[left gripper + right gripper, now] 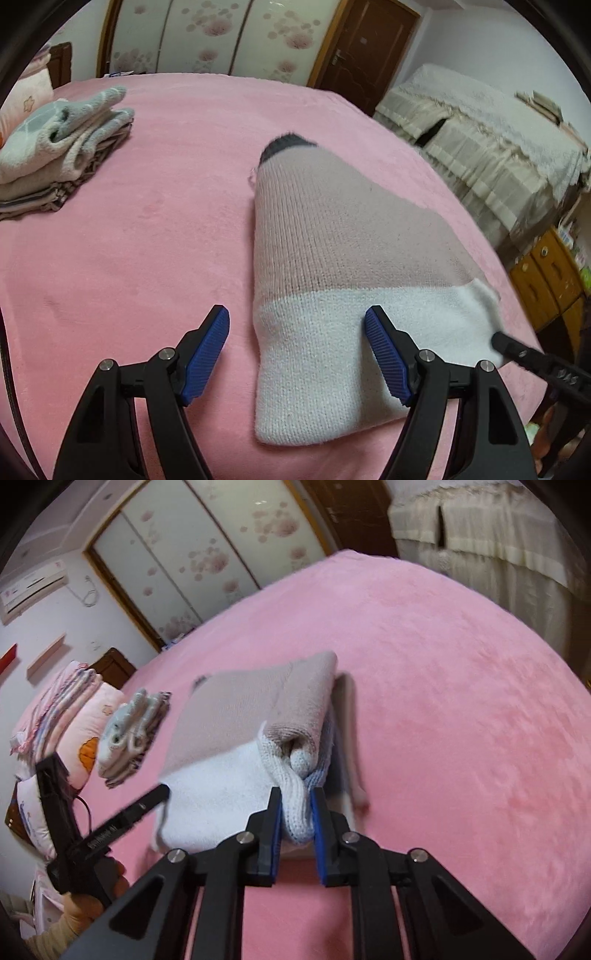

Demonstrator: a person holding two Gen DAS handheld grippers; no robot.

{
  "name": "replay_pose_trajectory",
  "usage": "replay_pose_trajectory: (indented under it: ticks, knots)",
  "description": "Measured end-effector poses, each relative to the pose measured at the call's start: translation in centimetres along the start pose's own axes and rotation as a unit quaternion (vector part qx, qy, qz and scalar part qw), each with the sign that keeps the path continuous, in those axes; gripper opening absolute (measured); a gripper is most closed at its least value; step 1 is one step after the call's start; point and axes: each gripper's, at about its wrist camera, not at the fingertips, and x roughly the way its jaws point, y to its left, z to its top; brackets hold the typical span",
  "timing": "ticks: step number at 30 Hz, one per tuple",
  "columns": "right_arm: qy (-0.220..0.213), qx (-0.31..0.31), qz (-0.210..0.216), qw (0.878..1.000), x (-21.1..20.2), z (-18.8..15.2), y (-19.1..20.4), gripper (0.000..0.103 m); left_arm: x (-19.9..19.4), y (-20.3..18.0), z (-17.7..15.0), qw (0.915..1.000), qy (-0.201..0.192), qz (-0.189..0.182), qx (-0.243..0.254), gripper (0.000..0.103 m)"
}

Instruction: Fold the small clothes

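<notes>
A small knit garment (332, 229), taupe with a white band and a dark grey end, lies folded on the pink bed (147, 240). My left gripper (297, 312) hovers open over the white band's left edge, and its blue pads (207, 354) touch nothing. In the right wrist view the same garment (236, 709) shows as a thick fold. My right gripper (296, 794) is shut on a bunched white knit edge at its near corner. The left gripper (125, 818) comes in from the left, held by a hand (81, 908).
A stack of folded clothes (62, 155) sits at the far left of the bed, also seen as the stack (129, 731) beside pillows (62, 716). A lace-covered piece of furniture (480, 140) and a wooden cabinet (546, 280) stand past the bed's right edge.
</notes>
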Motion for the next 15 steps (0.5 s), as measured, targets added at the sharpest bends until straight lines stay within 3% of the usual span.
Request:
replay_pose_trajectory:
  ticks: [5,8,10,11,15]
  knots:
    - [0.017,0.035,0.004,0.999,2.4,-1.1,-2.1,0.015,1.3,-0.3,-0.9,0.9997,0.015,0.01,0.015,0.077]
    - [0.022,0.018,-0.011,1.0,2.4,-1.2,-1.6,0.019,1.3,-0.1,-0.9,0.9996,0.021,0.01,0.015,0.079]
    - [0.027,-0.003,-0.037,0.999,2.0,-1.0,-0.9,0.04,1.1,-0.1,-0.6,0.9993,0.032,0.01,0.016,0.079]
    - [0.03,-0.013,-0.052,0.998,1.7,-0.7,-0.6,0.044,0.8,-0.1,-0.3,0.9991,0.037,0.008,0.018,0.079]
    - [0.021,-0.045,-0.043,0.998,-0.8,1.3,0.3,0.048,-0.8,-0.4,1.9,0.9987,0.039,-0.014,0.03,0.079]
